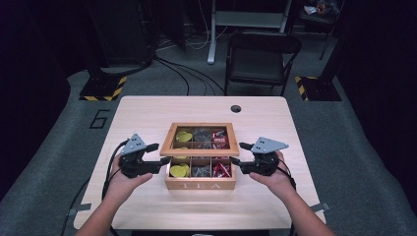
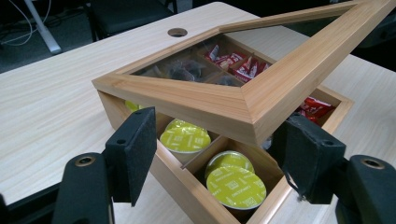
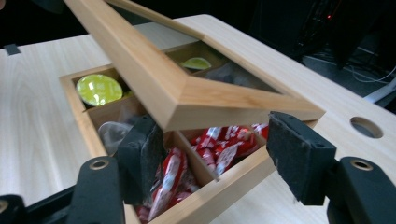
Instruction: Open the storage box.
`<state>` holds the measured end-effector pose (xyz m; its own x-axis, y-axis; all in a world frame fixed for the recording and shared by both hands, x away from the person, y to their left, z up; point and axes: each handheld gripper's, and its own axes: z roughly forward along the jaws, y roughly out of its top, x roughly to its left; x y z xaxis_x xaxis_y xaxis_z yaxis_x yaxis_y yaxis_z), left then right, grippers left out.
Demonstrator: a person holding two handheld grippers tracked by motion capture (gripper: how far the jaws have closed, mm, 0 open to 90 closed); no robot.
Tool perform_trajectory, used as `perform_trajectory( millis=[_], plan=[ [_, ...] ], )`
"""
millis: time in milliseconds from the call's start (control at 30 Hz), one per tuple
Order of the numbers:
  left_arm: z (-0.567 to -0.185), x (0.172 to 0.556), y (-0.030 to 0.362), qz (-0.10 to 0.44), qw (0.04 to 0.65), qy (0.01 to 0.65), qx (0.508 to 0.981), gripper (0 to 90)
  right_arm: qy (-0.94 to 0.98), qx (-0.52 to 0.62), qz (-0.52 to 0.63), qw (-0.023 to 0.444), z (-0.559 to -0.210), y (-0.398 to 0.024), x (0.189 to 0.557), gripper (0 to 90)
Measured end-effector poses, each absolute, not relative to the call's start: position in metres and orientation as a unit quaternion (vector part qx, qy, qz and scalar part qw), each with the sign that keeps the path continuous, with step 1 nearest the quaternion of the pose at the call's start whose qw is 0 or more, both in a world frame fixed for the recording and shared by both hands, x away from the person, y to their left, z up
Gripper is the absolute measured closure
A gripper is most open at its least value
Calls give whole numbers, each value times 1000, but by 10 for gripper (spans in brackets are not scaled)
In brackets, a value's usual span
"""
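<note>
Black padded jaws of the left gripper point(image 2: 215, 158) sit at the near-left corner of the lid point(image 2: 243, 100), one pad below the frame, one out to the side, spread, no firm pinch visible. Right gripper point(image 3: 219, 163) same at the near-right corner, jaws spread around the lid's edge, not pressing it. Lid is half raised, hinged at the far side of the tea box point(image 1: 200, 184), which stands between both grippers mid-table point(image 1: 147, 113). Under the lid: yellow capsules point(image 2: 236, 184) near the left gripper, red sachets point(image 3: 224, 144) near the right, dark tea bags in the middle. Step looks like opening the box, partway. Next move likely needs both grippers to tip the lid evenly back past vertical, without slipping off the corners. Chair point(image 1: 260, 56) stands beyond the table.
</note>
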<state>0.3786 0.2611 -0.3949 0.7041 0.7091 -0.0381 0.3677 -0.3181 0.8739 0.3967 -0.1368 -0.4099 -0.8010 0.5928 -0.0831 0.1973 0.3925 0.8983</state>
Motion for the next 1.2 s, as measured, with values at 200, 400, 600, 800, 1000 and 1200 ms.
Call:
perform_trajectory(
  millis=[200, 400, 600, 800, 1000, 1200],
  plan=[
    [-390, 383, 262, 176, 478, 340, 791, 307, 810, 241, 498, 194, -400, -137, 406, 356],
    [-384, 387, 262, 179, 477, 335, 792, 307, 817, 219, 496, 194, -391, -131, 410, 382],
    [-376, 391, 260, 202, 473, 320, 796, 292, 818, 221, 499, 181, -383, -132, 414, 391],
    [-372, 398, 260, 196, 486, 312, 793, 296, 812, 224, 510, 171, -375, -135, 418, 417],
    [-370, 403, 254, 199, 485, 301, 796, 321, 812, 223, 512, 170, -372, -135, 422, 418],
    [-369, 406, 254, 199, 488, 303, 794, 384, 809, 228, 516, 165, -369, -136, 425, 427]
  ],
)
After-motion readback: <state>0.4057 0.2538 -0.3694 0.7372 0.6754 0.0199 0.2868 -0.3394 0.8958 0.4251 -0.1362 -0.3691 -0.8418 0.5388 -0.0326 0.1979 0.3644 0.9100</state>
